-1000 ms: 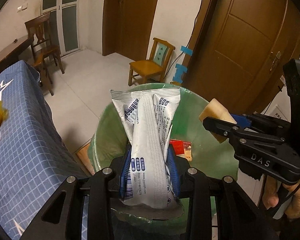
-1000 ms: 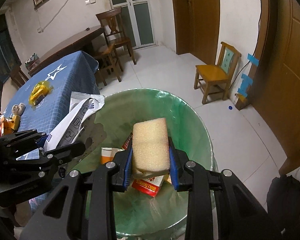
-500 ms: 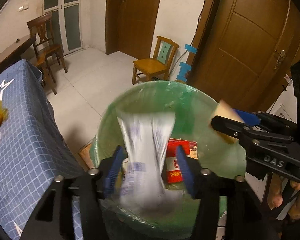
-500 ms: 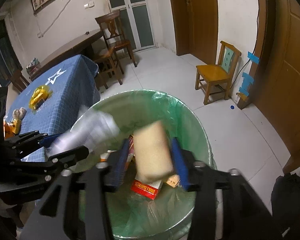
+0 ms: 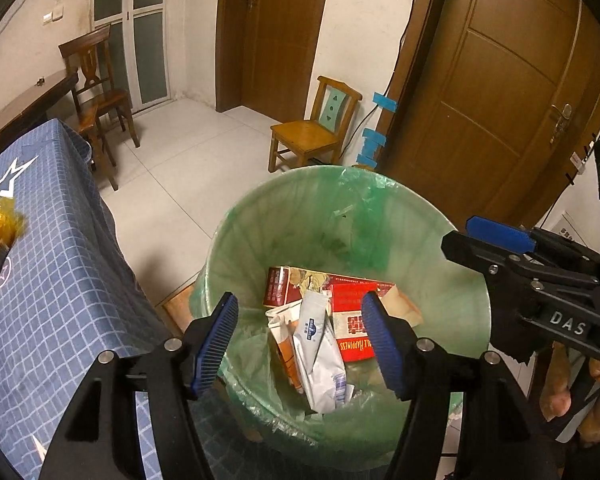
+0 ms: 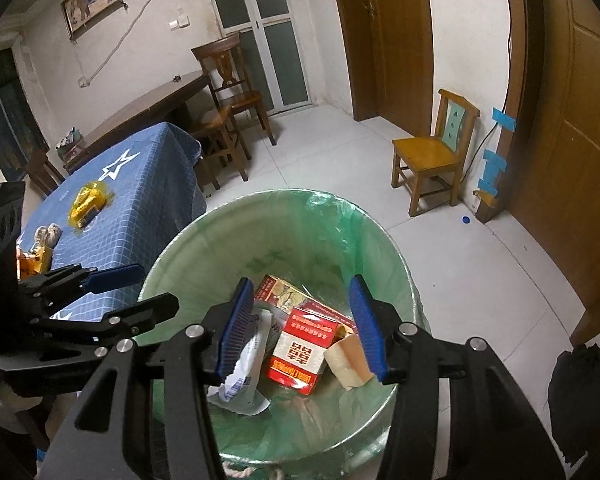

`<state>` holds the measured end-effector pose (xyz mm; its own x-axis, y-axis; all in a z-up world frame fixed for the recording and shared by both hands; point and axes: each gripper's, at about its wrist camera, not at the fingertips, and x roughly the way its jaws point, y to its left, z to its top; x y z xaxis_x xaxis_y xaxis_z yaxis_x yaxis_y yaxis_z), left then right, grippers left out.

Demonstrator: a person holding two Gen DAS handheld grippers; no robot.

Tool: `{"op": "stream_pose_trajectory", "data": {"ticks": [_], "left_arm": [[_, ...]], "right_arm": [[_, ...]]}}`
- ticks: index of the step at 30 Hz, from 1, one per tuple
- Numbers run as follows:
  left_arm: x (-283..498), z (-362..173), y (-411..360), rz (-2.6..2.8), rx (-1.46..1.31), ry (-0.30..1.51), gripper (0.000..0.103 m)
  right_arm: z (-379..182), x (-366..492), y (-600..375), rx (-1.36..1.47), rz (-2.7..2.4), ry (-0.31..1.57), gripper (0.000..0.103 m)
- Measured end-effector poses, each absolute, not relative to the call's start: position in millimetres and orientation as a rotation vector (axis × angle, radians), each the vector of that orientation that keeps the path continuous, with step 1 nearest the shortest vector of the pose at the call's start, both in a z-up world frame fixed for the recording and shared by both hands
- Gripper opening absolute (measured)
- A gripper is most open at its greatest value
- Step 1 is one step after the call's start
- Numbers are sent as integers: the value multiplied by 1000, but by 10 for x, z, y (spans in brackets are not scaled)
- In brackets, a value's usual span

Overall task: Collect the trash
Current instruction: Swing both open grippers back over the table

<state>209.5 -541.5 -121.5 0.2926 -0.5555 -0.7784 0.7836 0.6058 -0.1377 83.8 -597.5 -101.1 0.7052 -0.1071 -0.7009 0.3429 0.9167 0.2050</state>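
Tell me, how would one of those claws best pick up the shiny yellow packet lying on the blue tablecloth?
Probably from straight above, closing across the narrow middle of the yellow packet. It lies flat on the blue tablecloth with its long axis running diagonally, so the fingers should straddle its short width. Its crinkly wrapper looks soft, so a gentle pinch should do. Nothing crowds it on either side.

Dim, warm indoor light from overhead, source out of sight. The far walls and floor (image 6: 460,264) are lit evenly, with soft shadows under the chair (image 6: 432,168). Both views are sharp, with no motion blur. Door frames bow, and the corners fall black.
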Motion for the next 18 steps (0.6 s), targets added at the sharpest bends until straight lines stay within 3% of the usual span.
{"op": "stream_pose_trajectory", "data": {"ticks": [2,12,18], "left_arm": [[2071,-1183,-5337,-905,294,894,65],[1949,-1021,-4421,-847,272,877,65],[1886,-839,-3476,-784,174,817,86]], "right_arm": [[-916,755,-5873,310,-256,711,48],[-643,390,-5065,211,-188,533,77],[-563,435,-4526,175,-93,492,97]]}}
